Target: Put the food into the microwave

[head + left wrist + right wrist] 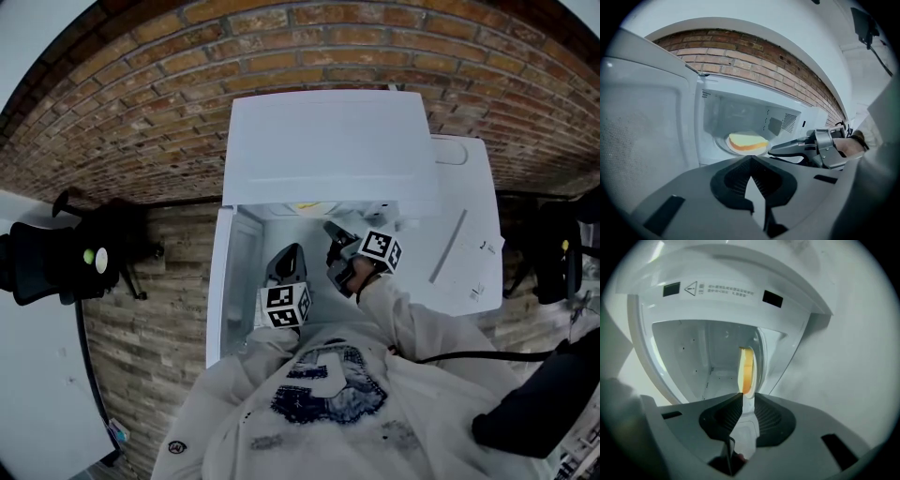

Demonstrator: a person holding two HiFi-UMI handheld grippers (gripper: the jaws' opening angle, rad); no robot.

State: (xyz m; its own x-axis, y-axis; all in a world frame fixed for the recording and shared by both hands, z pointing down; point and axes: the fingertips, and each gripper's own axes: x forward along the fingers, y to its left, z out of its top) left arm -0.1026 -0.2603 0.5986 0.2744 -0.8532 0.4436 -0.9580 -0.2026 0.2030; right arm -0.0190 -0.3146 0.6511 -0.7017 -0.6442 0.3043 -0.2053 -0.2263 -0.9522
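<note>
Microwave point(328, 150): door point(642, 136) swung wide open | food point(747, 142): a pale bread slice on a white plate point(720, 141) inside the cavity | right claw point(747, 397): reaching into the cavity, clenched on the plate's rim | left claw point(750, 159): pinched together, nothing in it, just outside the opening

The person holds both arms forward toward the open microwave point(328, 150). The left hand-held gripper point(290, 253) stops just short of the microwave's mouth, level, its jaws meeting at the tips with nothing between them. The right hand-held gripper point(331, 228) reaches further, into the microwave's cavity, rolled onto its side. Its jaws stand narrowly apart, pinching the rim of the white plate point(721, 143). The right hand point(358, 275) grips its handle, and the pale-sleeved right forearm point(412, 319) angles in from the microwave's right.
</note>
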